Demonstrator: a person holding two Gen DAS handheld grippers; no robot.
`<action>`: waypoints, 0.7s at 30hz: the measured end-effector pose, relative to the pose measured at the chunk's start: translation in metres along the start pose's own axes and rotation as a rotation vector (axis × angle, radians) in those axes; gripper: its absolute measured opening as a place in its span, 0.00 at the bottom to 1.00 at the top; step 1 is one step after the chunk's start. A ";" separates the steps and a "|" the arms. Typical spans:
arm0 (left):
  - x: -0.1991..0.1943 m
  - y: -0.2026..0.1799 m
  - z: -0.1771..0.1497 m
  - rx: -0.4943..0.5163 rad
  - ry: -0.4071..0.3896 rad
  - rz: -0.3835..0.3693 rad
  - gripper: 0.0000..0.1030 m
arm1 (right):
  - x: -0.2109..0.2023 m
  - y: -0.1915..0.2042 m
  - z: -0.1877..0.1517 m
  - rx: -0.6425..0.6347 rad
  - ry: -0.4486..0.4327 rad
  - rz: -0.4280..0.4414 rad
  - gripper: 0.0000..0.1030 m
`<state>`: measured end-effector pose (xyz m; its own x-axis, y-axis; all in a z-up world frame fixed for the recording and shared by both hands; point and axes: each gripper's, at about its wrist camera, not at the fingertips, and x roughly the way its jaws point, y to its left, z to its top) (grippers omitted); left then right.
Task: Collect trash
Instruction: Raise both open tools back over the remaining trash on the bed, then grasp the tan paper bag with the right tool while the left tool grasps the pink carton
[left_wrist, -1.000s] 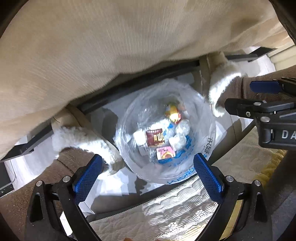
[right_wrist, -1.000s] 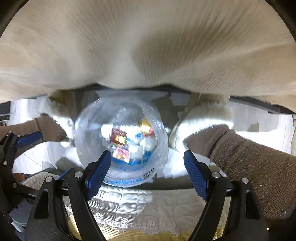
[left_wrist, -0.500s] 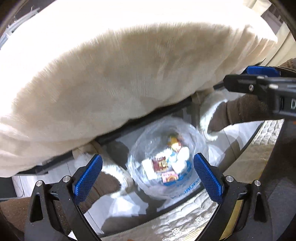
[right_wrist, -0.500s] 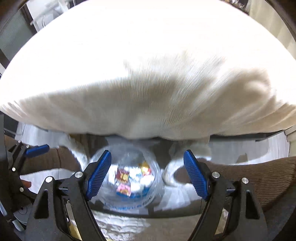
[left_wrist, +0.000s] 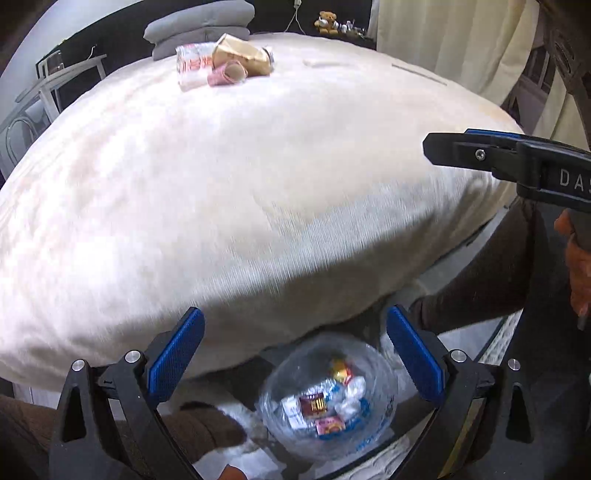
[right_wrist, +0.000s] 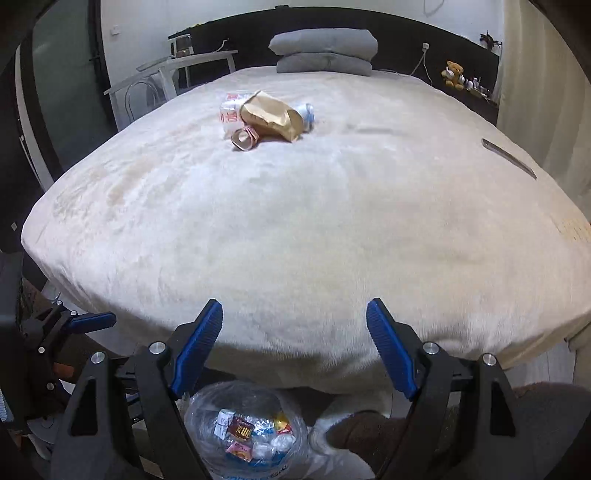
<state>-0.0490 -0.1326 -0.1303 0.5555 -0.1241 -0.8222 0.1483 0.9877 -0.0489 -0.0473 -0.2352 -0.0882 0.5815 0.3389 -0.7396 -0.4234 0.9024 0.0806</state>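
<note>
- Left tool and right tool: both spread wide, nothing between the pads.
- Trash pile on the bed; its red print unreadable.
- Clear bag of wrappers below; its blue lettering illegible.
- "DA" shows on the right tool's body.

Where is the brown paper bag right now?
In both wrist views the brown paper bag lies on the cream bed cover, far side, left of centre, short of the grey pillows, among a small cluster of trash.
</note>
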 end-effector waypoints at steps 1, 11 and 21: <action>-0.001 0.002 0.007 -0.002 -0.006 -0.001 0.94 | 0.001 0.001 0.007 -0.010 -0.007 0.007 0.77; -0.004 0.035 0.080 -0.019 -0.054 -0.011 0.94 | 0.037 -0.004 0.083 0.003 0.004 0.069 0.76; 0.004 0.076 0.147 -0.033 -0.090 -0.031 0.94 | 0.088 -0.010 0.154 0.077 0.017 0.125 0.76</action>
<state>0.0845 -0.0716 -0.0539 0.6225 -0.1608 -0.7659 0.1399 0.9858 -0.0932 0.1150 -0.1737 -0.0516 0.5157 0.4463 -0.7314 -0.4373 0.8712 0.2232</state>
